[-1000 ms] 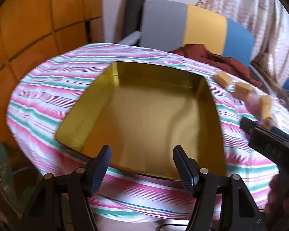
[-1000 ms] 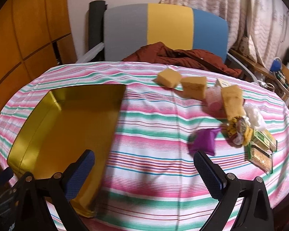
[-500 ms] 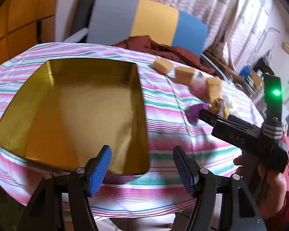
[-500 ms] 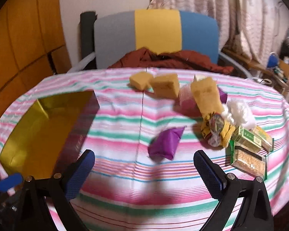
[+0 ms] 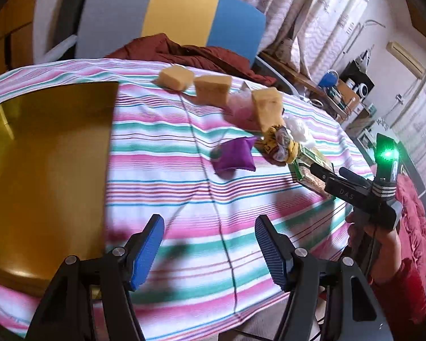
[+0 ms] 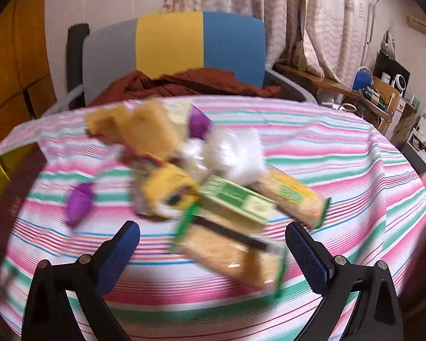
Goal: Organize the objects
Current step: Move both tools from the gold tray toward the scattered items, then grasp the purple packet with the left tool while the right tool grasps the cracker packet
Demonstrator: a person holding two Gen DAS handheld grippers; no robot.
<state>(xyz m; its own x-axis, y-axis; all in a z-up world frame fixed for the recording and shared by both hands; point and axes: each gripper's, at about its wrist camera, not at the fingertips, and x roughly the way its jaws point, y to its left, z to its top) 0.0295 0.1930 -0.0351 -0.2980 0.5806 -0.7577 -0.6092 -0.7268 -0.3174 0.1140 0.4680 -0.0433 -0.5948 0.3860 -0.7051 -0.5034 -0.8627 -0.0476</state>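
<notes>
A gold tin tray (image 5: 42, 170) lies on the left of the striped tablecloth (image 5: 184, 199). A pile of objects lies on the right: tan sponges (image 5: 213, 88), a purple pouch (image 5: 234, 156), a yellow wrapped packet (image 6: 167, 190), white plastic (image 6: 235, 156), a green box (image 6: 235, 201) and cracker packs (image 6: 230, 253). My left gripper (image 5: 208, 244) is open and empty above the near cloth. My right gripper (image 6: 213, 250) is open and empty, straddling the near cracker pack from above; it also shows in the left wrist view (image 5: 335, 179).
A grey, yellow and blue chair (image 6: 170, 51) with a dark red cloth (image 6: 190, 82) stands behind the table. Curtains and a cluttered desk (image 6: 377, 96) are at the back right. An orange panelled wall (image 6: 11, 56) is on the left.
Both grippers have swung right, away from the gold tray toward the pile. The right gripper has closed in on the cracker packs; its view is motion-blurred.
</notes>
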